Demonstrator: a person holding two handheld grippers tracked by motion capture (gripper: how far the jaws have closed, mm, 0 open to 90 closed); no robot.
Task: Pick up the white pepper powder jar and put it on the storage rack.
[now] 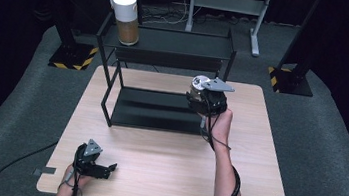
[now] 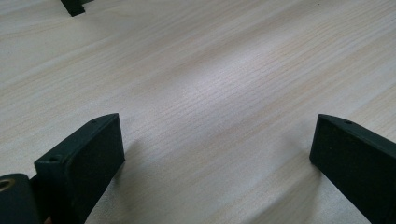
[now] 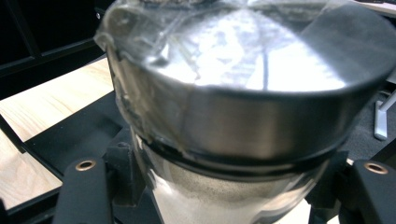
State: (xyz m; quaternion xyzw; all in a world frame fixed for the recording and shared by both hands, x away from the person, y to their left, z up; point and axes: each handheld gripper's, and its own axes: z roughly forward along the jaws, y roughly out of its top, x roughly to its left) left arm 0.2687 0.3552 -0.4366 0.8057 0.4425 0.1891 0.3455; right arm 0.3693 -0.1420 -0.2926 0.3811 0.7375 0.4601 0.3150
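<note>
My right claw [image 1: 198, 92] is clamped on a jar [image 1: 197, 83], a clear one with a shiny metal lid. In the right gripper view the jar [image 3: 233, 116] stands between the two black jaws, their pads pressed to the glass just under the lid, and the lid's top carries clear tape or film. I hold it up off the surface [image 1: 166, 152], in front of the black rack [image 1: 168, 52], near the right end of the rack's lower shelf and above it. The grey plate on top of that claw sits just right of the lid in the high view, and the cable runs back along the forearm.

My left claw [image 1: 108, 168] rests low at the near left part of the surface, well apart from the jar. Its jaws stand apart with nothing between them; in the left gripper view I see bare pale wood [image 2: 210, 93] between the two pads.

Farther out, a canister [image 1: 125, 19] with a white top and brown body stands upright at the left end of the rack's top shelf. The rack stands on the far half of the surface. Around it lies grey carpet [image 1: 317, 146].
</note>
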